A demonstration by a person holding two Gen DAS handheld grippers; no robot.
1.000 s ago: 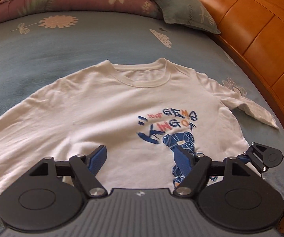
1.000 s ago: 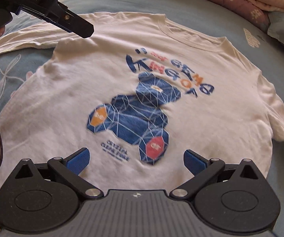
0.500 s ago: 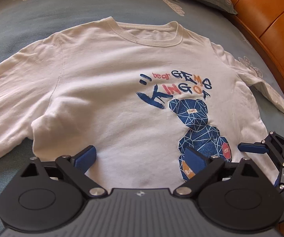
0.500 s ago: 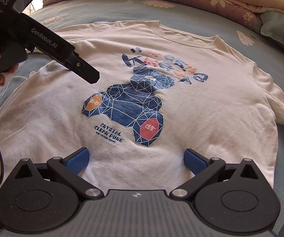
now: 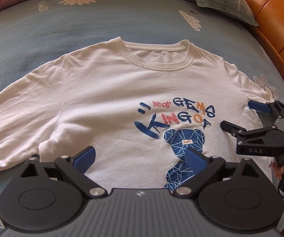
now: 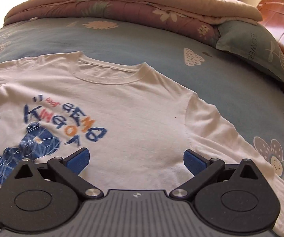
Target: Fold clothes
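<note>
White bear-print T-shirt (image 5: 106, 98) lies flat on blue floral bedsheet (image 5: 82, 23). Left gripper (image 5: 140, 158) & right gripper (image 6: 136, 158) both wide open, empty; pillow (image 6: 256, 47) at 2 o'clock.

Left tool (image 5: 141, 158), right tool (image 6: 135, 159): jaws wide.

Black left tool (image 5: 140, 159), blue pads (image 5: 83, 159), silver screws, possibly "DAS" on right tool (image 5: 238, 116)

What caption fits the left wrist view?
Open left tool hovers over a white bear-print T-shirt spread flat on the blue floral bedsheet, right tool open alongside.
</note>
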